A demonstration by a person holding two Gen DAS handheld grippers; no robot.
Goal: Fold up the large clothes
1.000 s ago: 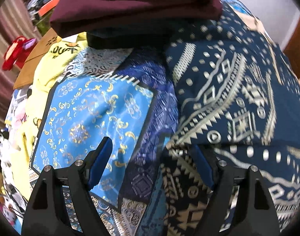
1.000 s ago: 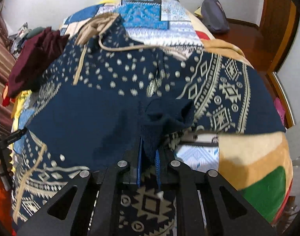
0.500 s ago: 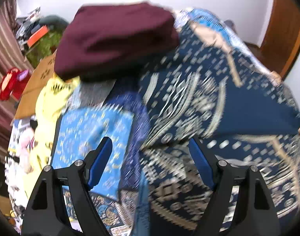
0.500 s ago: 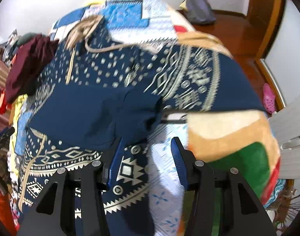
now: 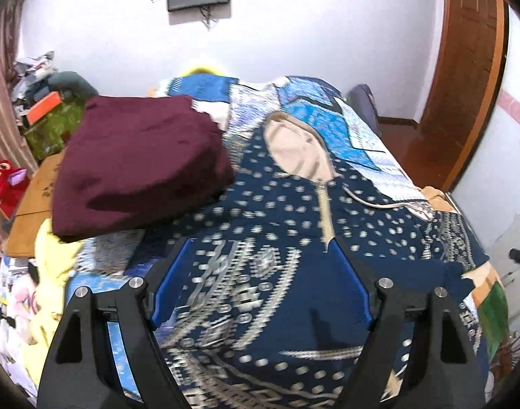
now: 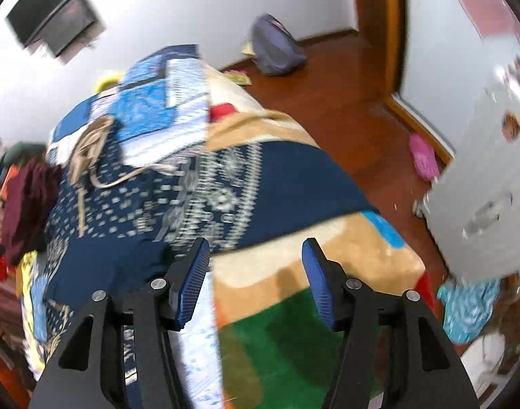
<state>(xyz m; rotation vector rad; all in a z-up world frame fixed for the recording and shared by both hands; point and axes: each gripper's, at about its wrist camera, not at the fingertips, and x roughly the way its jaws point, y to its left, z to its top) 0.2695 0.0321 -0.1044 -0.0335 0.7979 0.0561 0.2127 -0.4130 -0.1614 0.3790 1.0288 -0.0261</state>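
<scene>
A bed (image 5: 372, 143), covered by a patchwork quilt in blue and white panels, is serving as the folding surface, and a fleece blanket (image 6: 294, 306) in tan, green and red is lying at its near right corner. A navy hooded garment (image 5: 287, 225) with a pale geometric print is lying spread across most of the quilt, hood and drawstring toward the far wall, probably so that sleeves and hem can be reached from the near edge. A folded maroon garment (image 5: 137, 167) is resting on the far left of the bed, overlapping the navy one's edge, likely set aside as finished work. The left gripper (image 5: 260, 289) is hovering above the patterned chest with its jaws spread wide and nothing between them. The right gripper (image 6: 256, 279) is hanging over the blanket just beside the garment's right edge; its jaws have just been opening and are now standing apart, empty, which suggests a fold has been laid down.
</scene>
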